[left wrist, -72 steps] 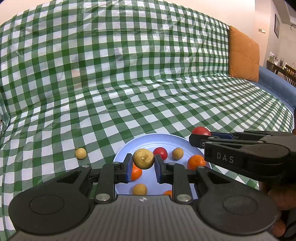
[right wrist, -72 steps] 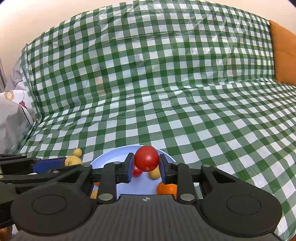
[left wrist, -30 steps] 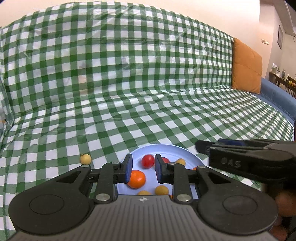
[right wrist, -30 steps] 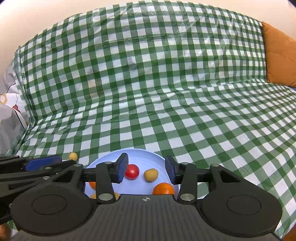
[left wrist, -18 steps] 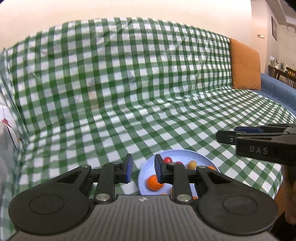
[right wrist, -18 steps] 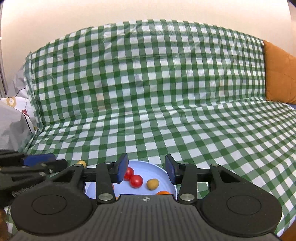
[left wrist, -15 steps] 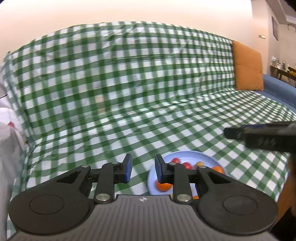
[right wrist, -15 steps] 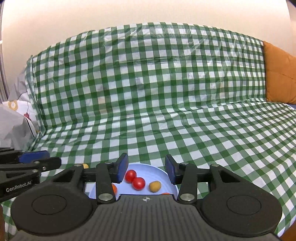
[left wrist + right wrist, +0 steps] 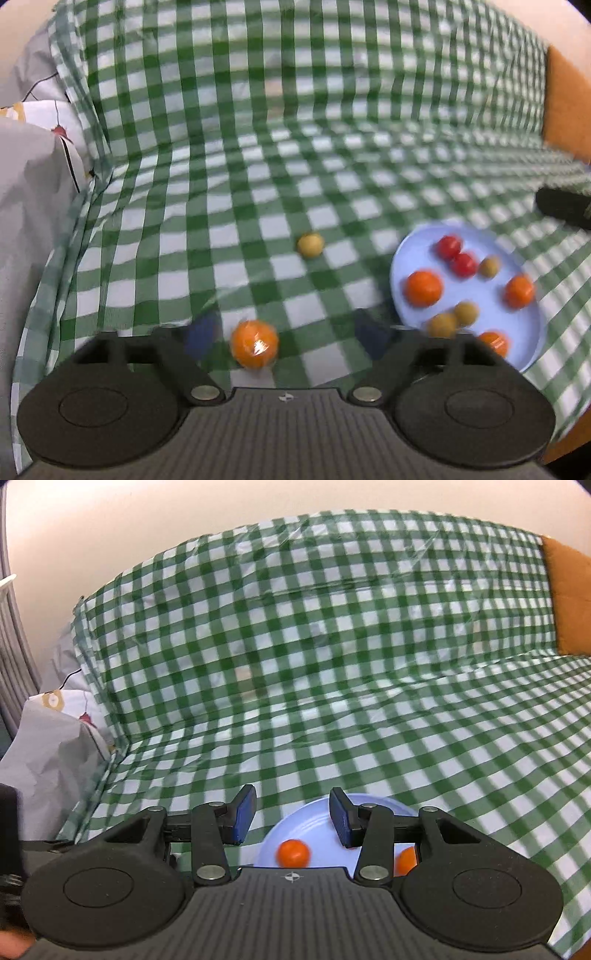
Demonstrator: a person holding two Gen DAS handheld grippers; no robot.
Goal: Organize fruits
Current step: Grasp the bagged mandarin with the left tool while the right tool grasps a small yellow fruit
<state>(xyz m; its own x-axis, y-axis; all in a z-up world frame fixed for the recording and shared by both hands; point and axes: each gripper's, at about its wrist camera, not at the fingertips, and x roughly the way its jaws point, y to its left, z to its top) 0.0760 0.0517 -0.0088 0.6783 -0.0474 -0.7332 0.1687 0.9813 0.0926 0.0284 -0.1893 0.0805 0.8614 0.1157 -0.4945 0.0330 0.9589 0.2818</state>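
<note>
Under my grippers a green-and-white checked cloth (image 9: 295, 177) covers the whole sofa seat and runs up its back. Directly on it, near me and left of centre, lies an orange (image 9: 254, 343). Farther off sits a small yellowish fruit (image 9: 310, 244), well apart from it. To the right rests a pale blue plate (image 9: 413, 251) carrying fruit, near the cloth's front edge.
</note>
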